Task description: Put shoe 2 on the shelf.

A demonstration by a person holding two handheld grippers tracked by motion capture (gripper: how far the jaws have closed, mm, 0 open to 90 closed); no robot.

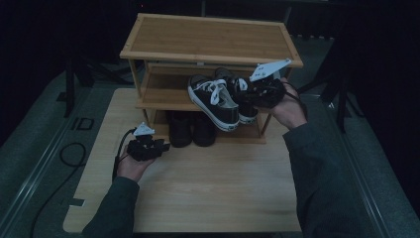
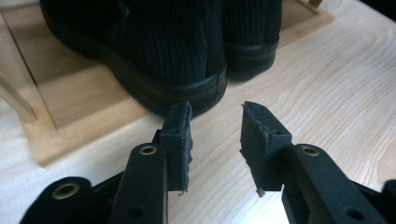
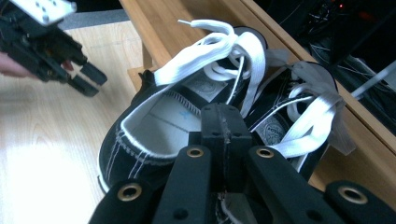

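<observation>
The high view is dim and bluish, its surroundings sinking into near black. Both gripper views are far brighter, with pale glare washing the table (image 2: 327, 70), and their close jaws look soft and blurred.

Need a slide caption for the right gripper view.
Right tongs shut on the sneakers' adjoining collars at the wooden shoe rack.

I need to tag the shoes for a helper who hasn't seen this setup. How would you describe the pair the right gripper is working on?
Find the wooden shoe rack at the table's far edge. On its middle shelf, towards the right, sit the black canvas sneakers, where the right gripper is shut on the heel edges of the pair. Their white laces and white soles set them apart from the all-black shoes on the bottom shelf.
</observation>
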